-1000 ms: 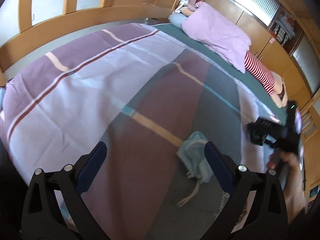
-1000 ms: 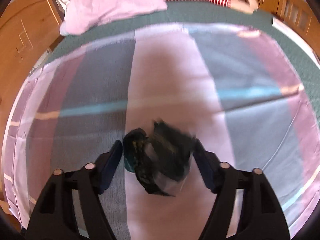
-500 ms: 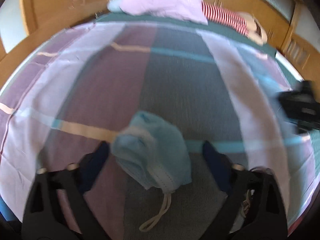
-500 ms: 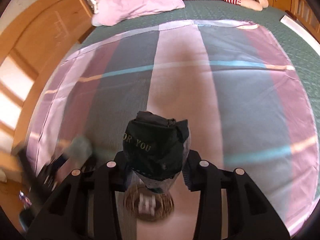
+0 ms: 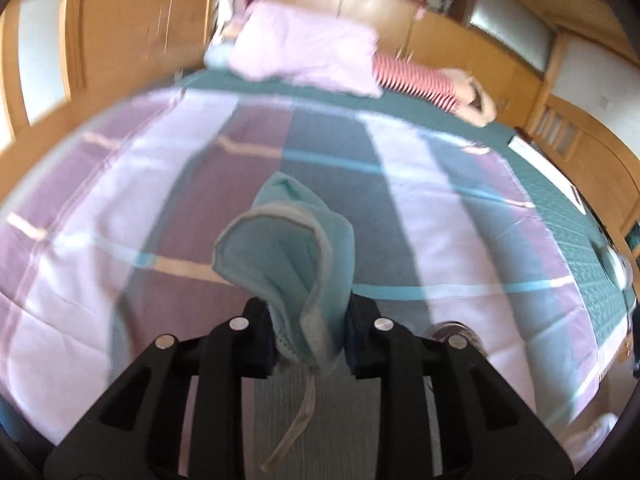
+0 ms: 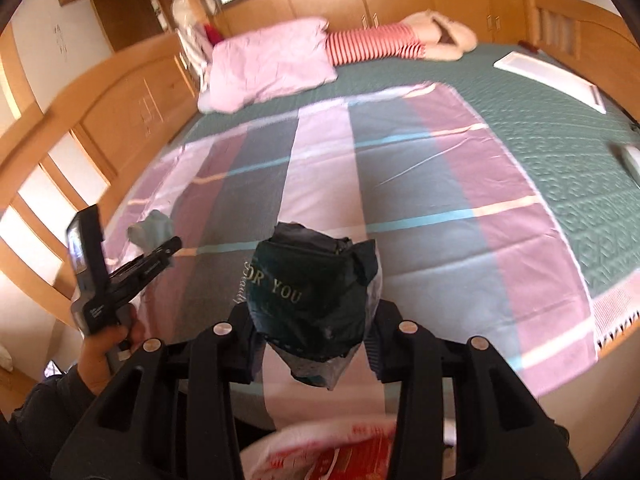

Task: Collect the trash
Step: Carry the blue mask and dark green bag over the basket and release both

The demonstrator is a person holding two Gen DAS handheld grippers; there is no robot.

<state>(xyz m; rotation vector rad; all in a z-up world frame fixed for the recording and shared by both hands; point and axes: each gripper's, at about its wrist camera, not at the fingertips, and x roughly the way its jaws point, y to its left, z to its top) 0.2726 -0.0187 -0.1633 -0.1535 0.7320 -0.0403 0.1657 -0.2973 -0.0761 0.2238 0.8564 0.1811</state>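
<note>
My left gripper (image 5: 309, 334) is shut on a crumpled light-blue face mask (image 5: 288, 256) and holds it above the striped bedspread (image 5: 420, 208); its ear loop (image 5: 296, 428) hangs down. My right gripper (image 6: 316, 344) is shut on a dark plastic wrapper (image 6: 308, 296) printed "FOR YOU", held above the bed's near edge. In the right wrist view the left gripper (image 6: 160, 256) shows at the left with the mask (image 6: 150, 228) in it. A white and red plastic bag (image 6: 320, 452) lies below the right gripper.
A pink pillow (image 6: 268, 64), a red-striped cushion (image 6: 372, 44) and a plush toy (image 6: 444, 40) lie at the bed's head. A white flat object (image 6: 552, 80) lies on the green cover (image 6: 560, 132) at the right. Wooden cabinets (image 6: 120, 116) line the walls.
My left gripper closed on the face mask and lifted it off the bedspread. My right gripper closed on the dark wrapper, lifted it and drew back over the white and red bag.
</note>
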